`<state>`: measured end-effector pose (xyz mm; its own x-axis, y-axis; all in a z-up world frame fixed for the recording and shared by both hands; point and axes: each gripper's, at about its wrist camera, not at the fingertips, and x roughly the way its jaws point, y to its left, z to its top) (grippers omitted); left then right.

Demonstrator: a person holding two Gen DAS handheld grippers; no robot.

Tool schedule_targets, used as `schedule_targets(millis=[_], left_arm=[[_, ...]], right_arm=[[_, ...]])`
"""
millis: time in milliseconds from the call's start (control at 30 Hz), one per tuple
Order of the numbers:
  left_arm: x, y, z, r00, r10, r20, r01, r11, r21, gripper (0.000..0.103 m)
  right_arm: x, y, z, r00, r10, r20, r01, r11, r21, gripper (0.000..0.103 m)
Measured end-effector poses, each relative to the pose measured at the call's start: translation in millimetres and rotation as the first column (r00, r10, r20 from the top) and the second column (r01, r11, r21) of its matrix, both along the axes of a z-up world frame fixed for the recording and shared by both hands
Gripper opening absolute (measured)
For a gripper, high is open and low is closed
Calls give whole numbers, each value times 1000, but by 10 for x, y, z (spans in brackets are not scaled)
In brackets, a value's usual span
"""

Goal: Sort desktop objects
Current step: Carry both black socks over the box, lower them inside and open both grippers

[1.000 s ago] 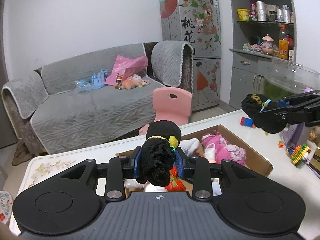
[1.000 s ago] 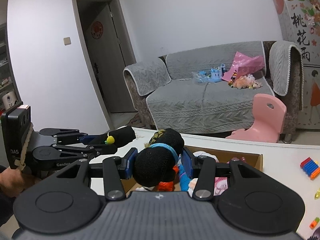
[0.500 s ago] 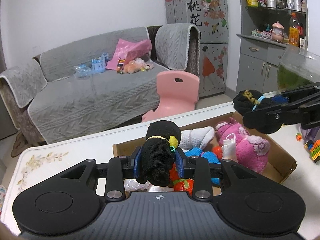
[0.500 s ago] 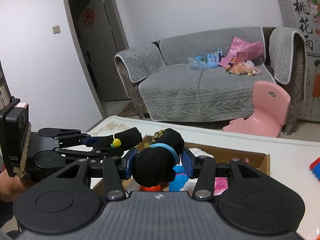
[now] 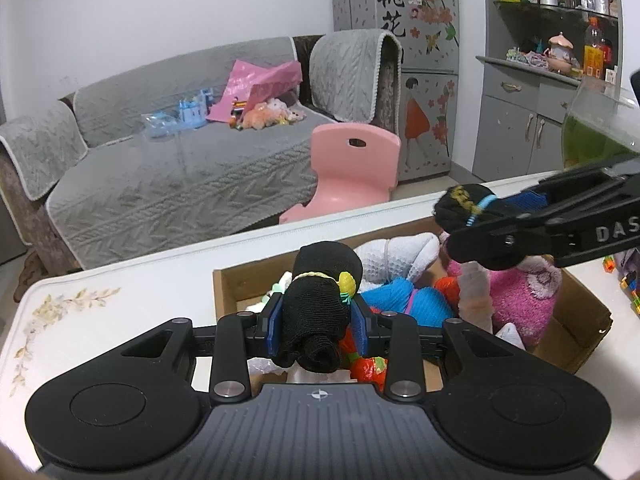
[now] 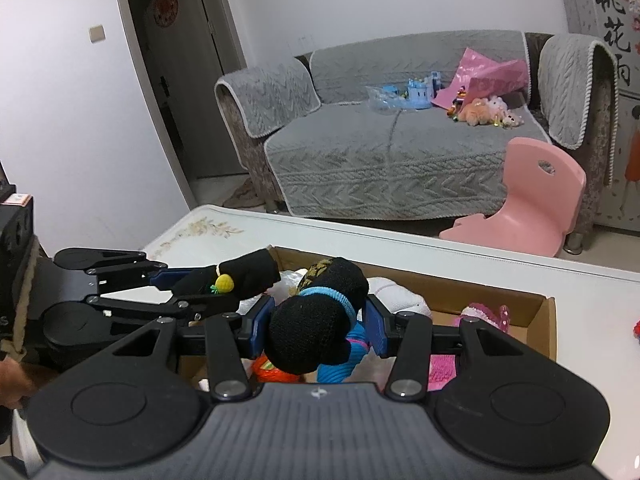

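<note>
Both your grippers point forward and down over the open cardboard box (image 5: 576,300) on the white table (image 5: 120,280).

Left gripper (image 5: 316,326): jaws nearly closed, the blue pads clamped on a rolled black sock with a yellow band (image 5: 320,304). The sock stands up between the pads, above the near-left part of the box.

Right gripper (image 6: 318,330): jaws drawn in, pads pressed on a black sock bundle with a blue band (image 6: 320,320). The bundle hangs over the near side of the box.

Left view only:
- Your right gripper enters from the right edge, its bundle held above the far right of the box.
- Box contents show well: a white knit roll (image 5: 396,256), a blue sock (image 5: 404,300), pink plush socks (image 5: 520,300), something red-orange (image 5: 368,368) near the pads.
- Small coloured blocks (image 5: 628,280) lie on the table right of the box.
- A fridge (image 5: 400,40), shelves and a glass bowl stand far right.

Right view only:
- Your left gripper reaches in from the left, seen side-on; its sock pokes out past the fingertips over the left rim of the box.
- Part of your hand (image 6: 12,380) shows at the left edge behind that gripper.
- A dark doorway (image 6: 180,80) stands far left.

Both views show the grey sofa (image 6: 400,152) and pink chair (image 6: 532,200) beyond the table.
</note>
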<state>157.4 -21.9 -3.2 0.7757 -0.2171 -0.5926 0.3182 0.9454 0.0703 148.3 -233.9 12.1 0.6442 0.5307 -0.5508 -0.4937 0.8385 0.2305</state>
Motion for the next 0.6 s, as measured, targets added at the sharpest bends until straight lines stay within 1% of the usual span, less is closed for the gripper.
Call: schedule_targets(millis=[133,300,467,600], left_arm=[[51,-1,-73,1000,3,-21,-4,1000,-19,41],[103,-5,-171,1000,6,-30,-6,1000,-9,41],[145,11,-276,999,17,-42,-16,1000,11,44],[113,8,-282,999,10,-34,-9,1000,16,45]], right_arm=[[108,95,-33,1000,-2,-4,2,999,-49,45],[233,224,-123,1000,-1,-12,-1,994,-110,45],[327,334,-224,1000,3,-27,-7,989,-145,48],[346,375,-266,1000,8,-30,-13,987,-159,49]])
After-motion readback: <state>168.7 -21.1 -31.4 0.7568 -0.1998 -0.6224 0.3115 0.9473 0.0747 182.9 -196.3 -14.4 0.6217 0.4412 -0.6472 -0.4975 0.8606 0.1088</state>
